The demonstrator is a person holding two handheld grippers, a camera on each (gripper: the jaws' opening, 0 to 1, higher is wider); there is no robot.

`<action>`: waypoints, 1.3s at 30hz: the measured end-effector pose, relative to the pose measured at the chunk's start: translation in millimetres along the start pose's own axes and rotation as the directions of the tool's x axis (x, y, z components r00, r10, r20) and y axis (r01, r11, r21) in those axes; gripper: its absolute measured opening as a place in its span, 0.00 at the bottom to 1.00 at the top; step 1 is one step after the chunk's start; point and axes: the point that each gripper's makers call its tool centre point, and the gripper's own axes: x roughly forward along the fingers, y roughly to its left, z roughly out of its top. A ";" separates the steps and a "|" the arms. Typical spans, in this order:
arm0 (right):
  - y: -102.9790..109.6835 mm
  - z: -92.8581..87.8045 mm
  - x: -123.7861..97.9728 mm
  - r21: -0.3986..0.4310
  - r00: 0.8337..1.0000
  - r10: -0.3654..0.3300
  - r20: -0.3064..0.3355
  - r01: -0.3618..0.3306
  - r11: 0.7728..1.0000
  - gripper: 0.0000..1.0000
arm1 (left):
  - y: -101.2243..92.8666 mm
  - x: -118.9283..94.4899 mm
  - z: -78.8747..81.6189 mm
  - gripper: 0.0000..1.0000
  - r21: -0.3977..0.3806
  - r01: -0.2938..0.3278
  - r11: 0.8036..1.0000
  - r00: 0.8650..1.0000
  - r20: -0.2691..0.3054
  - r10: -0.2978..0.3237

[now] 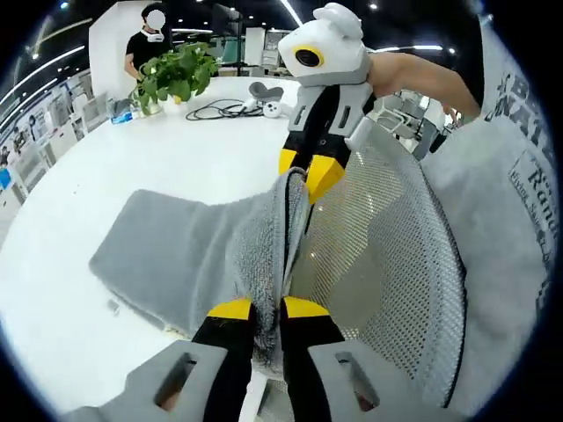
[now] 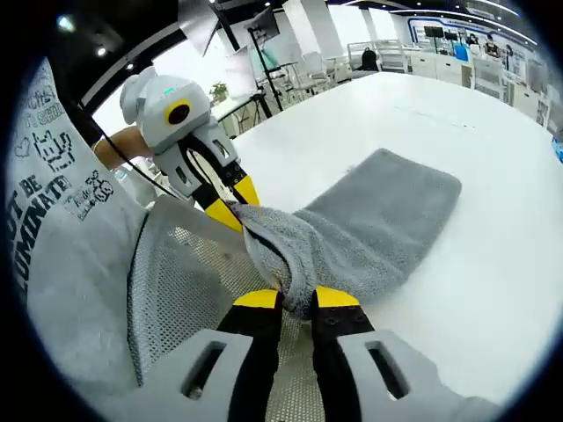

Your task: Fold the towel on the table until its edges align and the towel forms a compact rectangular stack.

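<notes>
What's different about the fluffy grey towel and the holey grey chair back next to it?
The soft grey terry towel lies draped across the white table, while the grey mesh chair back stands beside the table. The towel is solid and fuzzy; the chair back is see-through netting. The left gripper and right gripper pinch the towel, not the chair back. Both are grey.

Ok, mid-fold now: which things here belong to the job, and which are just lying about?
Job:
towel, near edge lifted
left gripper, shut on towel
right gripper, shut on towel
table

Lying about:
plant
cables
mesh chair
</notes>
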 end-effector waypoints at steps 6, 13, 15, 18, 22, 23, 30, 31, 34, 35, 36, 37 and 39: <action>-4.2 19.3 -9.1 -0.003 0.999 -0.004 0.046 0.004 1.000 0.11 | 18.7 -16.5 21.0 0.11 0.044 -0.048 0.998 0.999 0.022 0.047; -11.9 44.4 -20.9 -0.008 0.995 -0.006 0.097 0.007 1.000 0.11 | 40.2 -29.8 40.6 0.11 0.072 -0.089 0.993 0.995 0.055 0.085; -14.6 54.4 -26.1 -0.009 0.993 -0.004 0.119 0.005 1.000 0.11 | 48.0 -35.4 48.0 0.11 0.068 -0.101 0.993 0.993 0.076 0.096; -18.6 69.1 -32.5 -0.020 0.989 0.003 0.146 0.000 1.000 0.11 | 58.0 -43.2 58.7 0.10 0.071 -0.118 0.990 0.989 0.099 0.111; -26.0 85.8 -36.5 -0.025 0.986 0.010 0.167 -0.006 1.000 0.11 | 75.7 -50.3 69.8 0.11 0.069 -0.138 0.988 0.984 0.120 0.129; -28.0 89.0 -36.4 -0.026 0.985 0.012 0.170 -0.008 1.000 0.11 | 81.2 -51.2 72.1 0.11 0.068 -0.143 0.987 0.983 0.125 0.134; -49.0 102.4 -29.7 -0.020 0.985 0.015 0.169 -0.011 1.000 0.11 | 106.0 -46.4 76.5 0.09 0.070 -0.146 0.987 0.982 0.127 0.137; -52.0 103.0 -28.9 -0.021 0.986 0.012 0.168 -0.008 1.000 0.11 | 110.4 -44.0 76.7 0.09 0.064 -0.143 0.988 0.983 0.127 0.134; -62.9 106.1 -25.6 -0.019 0.986 0.002 0.169 0.002 1.000 0.11 | 120.4 -37.7 76.4 0.09 0.050 -0.140 0.989 0.983 0.125 0.133; -66.0 107.2 -24.6 -0.017 0.985 -0.001 0.171 0.004 1.000 0.11 | 125.3 -34.8 76.0 0.09 0.044 -0.142 0.989 0.983 0.124 0.135; -71.2 109.1 -22.9 -0.005 0.984 -0.008 0.177 0.009 1.000 0.11 | 129.1 -32.9 75.9 0.09 0.037 -0.143 0.989 0.983 0.122 0.138; -74.1 109.9 -21.8 -0.003 0.984 -0.009 0.180 0.010 1.000 0.11 | 132.3 -31.0 75.6 0.09 0.034 -0.144 0.989 0.983 0.121 0.139; -84.5 112.2 -18.2 0.019 0.982 -0.021 0.190 0.018 1.000 0.11 | 141.3 -26.5 74.8 0.09 0.021 -0.145 0.989 0.983 0.117 0.142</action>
